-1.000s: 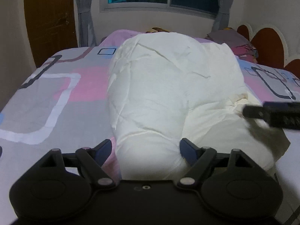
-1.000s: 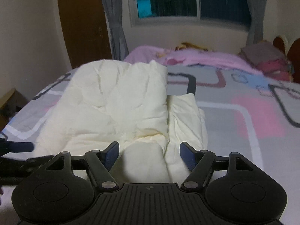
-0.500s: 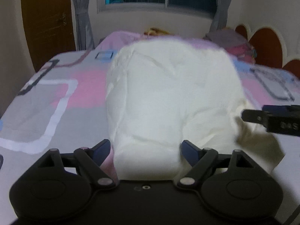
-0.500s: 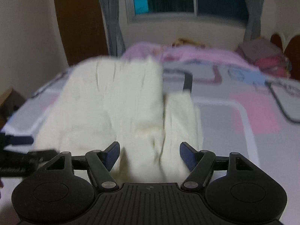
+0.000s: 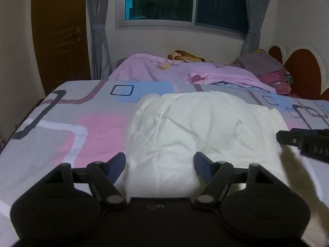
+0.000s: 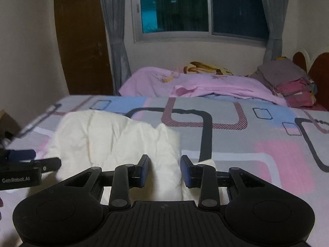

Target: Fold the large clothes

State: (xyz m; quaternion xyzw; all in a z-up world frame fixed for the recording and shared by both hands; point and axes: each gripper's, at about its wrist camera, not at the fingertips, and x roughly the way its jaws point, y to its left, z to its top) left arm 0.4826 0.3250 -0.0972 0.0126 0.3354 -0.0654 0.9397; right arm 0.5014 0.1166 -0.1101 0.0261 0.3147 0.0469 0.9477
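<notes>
What changed: A moment ago the white cloth stood up high in front of both cameras. Now it lies lower on the bed, and more of the bed shows behind it.
What that means: I think a fold has just been laid down. The cloth looks like a thick, soft pile now.
Where the cloth is: On the near part of the bed, between the two claws and running away from them.
Which way it points: In the left view its long side seems to go across, from left to right. The lumpy shape makes this hard to tell for sure.
Left claw: Its fingers are wide apart. Cloth sits between them, but they do not squeeze it.
Right claw: Its fingers have come closer together than before, with a fold of cloth in the gap. I cannot tell if they pinch it tight.
Far end: A pink blanket and some folded clothes lie well away.
</notes>
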